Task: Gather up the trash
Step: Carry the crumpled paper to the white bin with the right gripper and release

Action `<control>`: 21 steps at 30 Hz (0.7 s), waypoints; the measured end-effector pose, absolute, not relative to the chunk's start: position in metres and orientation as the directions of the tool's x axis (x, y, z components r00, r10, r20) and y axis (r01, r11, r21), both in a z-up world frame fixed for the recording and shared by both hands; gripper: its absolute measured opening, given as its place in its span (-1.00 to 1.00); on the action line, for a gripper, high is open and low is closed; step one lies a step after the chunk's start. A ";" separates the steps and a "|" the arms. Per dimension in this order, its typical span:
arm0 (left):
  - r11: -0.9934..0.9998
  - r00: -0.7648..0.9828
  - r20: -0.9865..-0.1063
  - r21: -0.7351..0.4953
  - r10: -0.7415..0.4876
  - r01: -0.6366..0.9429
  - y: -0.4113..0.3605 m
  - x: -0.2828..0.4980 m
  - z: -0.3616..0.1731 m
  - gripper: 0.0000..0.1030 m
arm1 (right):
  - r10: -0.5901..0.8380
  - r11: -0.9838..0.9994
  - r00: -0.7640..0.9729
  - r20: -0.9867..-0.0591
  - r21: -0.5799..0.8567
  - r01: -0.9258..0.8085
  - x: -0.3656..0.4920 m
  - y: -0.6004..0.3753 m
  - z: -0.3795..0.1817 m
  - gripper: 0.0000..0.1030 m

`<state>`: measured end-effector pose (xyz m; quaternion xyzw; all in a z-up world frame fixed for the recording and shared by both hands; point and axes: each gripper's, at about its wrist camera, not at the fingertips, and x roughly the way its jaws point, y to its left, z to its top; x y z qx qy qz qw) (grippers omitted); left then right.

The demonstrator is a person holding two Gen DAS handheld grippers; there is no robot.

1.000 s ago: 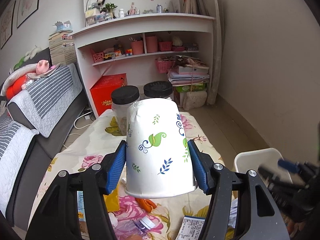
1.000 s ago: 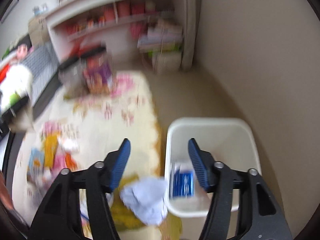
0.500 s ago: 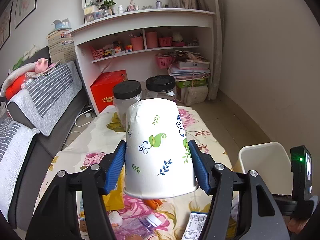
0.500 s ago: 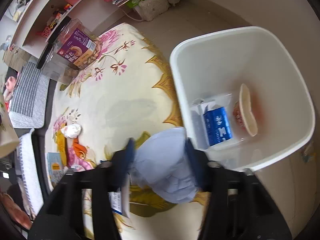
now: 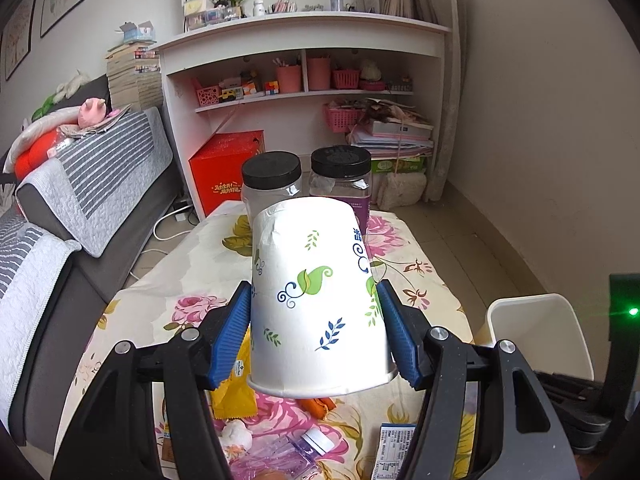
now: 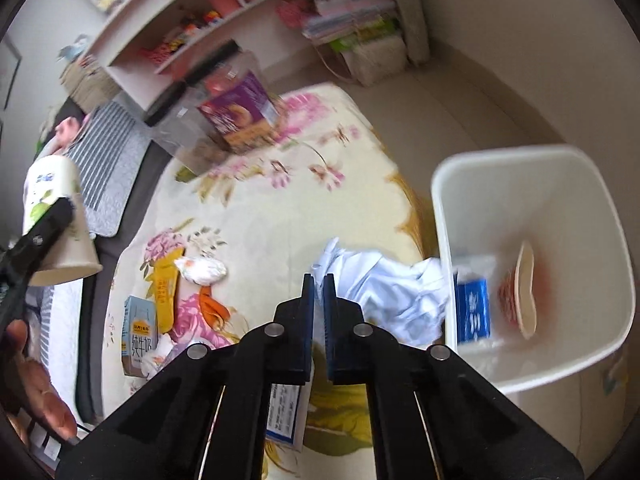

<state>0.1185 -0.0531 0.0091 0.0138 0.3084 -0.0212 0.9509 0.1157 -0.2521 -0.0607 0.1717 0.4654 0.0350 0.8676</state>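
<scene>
My right gripper (image 6: 318, 280) is clamped on a crumpled pale-blue tissue (image 6: 384, 296), its two fingers nearly together with only a thin fold between them. The tissue hangs out to the right of the fingers and its far edge reaches the near wall of the white bin (image 6: 532, 376), which stands on the floor just beside the table. Inside the bin I see a blue carton (image 6: 474, 312) and a red-printed paper bowl (image 6: 526, 292) lying on its side.

My left gripper (image 5: 316, 328) grips a paper cup (image 5: 316, 300) printed with leaves, held upside down and tilted, one blue pad on each flank, above the table. In the right view the same cup (image 6: 56, 216) shows at the far left, clear of the tabletop.

More litter lies on the floral tablecloth (image 6: 260, 208): a milk carton (image 6: 140, 336), a yellow wrapper (image 6: 164, 292), a white wad (image 6: 202, 270), an orange scrap (image 6: 214, 306) and a printed box (image 6: 286, 416) under my right fingers. From the left view I also make out a clear plastic pack (image 5: 276, 456) at the near edge.

At the far end of the table stand two clear jars (image 5: 272, 184) with black lids, touching or nearly so. Beyond them are a red box (image 5: 224, 172) on the floor, a white shelf (image 5: 304, 60) against the wall, and a grey sofa (image 5: 80, 208) along the left.
</scene>
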 end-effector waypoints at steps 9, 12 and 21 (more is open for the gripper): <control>0.999 0.808 -0.588 0.005 -0.034 0.046 -0.052 0.119 0.009 0.20 | 0.225 0.947 0.599 -0.768 0.318 0.052 0.115 -0.245 -0.049 -0.95; 0.999 0.811 -0.584 0.002 -0.037 0.047 -0.052 0.119 0.011 0.20 | 0.219 0.946 0.618 -0.755 0.318 0.054 0.115 -0.246 -0.043 -0.95; 0.998 0.817 -0.574 -0.007 -0.050 0.056 -0.055 0.116 0.015 0.20 | 0.164 0.952 0.684 -0.711 0.297 0.079 0.108 -0.263 -0.020 -0.95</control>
